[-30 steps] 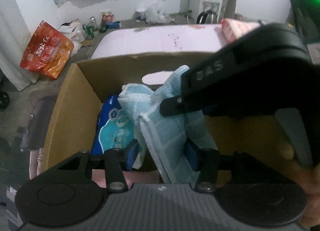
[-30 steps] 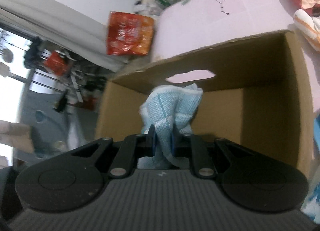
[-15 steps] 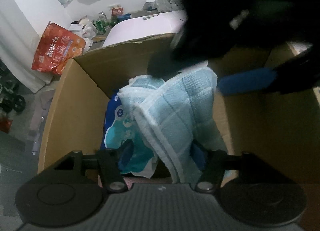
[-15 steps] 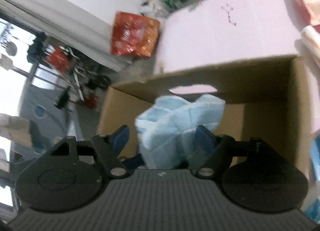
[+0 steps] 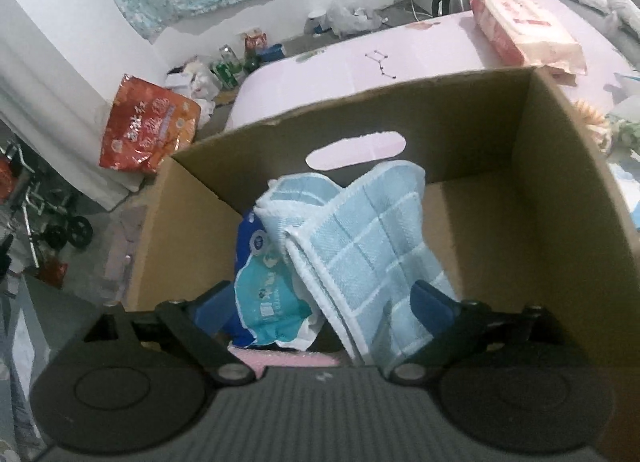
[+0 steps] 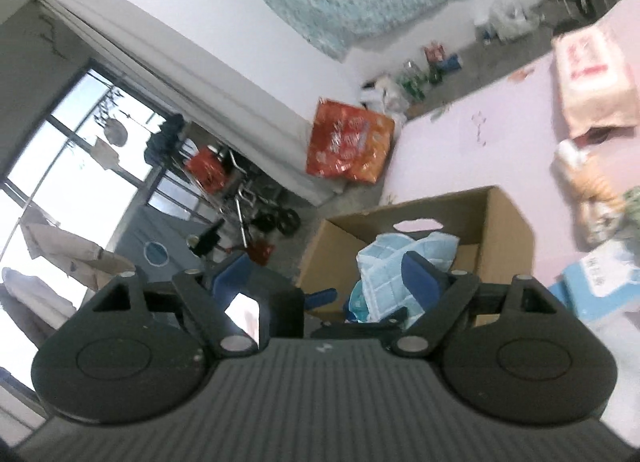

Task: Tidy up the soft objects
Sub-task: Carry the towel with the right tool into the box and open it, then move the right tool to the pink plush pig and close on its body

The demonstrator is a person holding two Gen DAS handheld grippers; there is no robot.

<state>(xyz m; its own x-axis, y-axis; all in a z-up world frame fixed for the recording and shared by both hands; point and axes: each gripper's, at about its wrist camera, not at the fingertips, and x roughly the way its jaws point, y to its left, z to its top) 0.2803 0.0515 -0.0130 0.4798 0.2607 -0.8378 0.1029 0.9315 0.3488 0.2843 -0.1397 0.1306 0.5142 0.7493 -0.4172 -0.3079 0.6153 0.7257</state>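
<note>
Directly ahead of the left gripper (image 5: 324, 302), the blue towel (image 5: 360, 246) lies in the cardboard box (image 5: 560, 190), propped on a blue packet (image 5: 268, 294). Its jaws have just been opening and stand spread; the towel lies between them, ungripped. The right gripper (image 6: 324, 282), likewise spread and empty, sits above the box. Risk: the left pad (image 5: 430, 296), close beside the towel's edge, may snag the cloth and drag it out.

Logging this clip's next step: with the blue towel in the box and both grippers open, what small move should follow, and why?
Probably draw the left gripper up and out. The towel leans in the box, loose between its fingers, and the right gripper is clear above the box.
</note>
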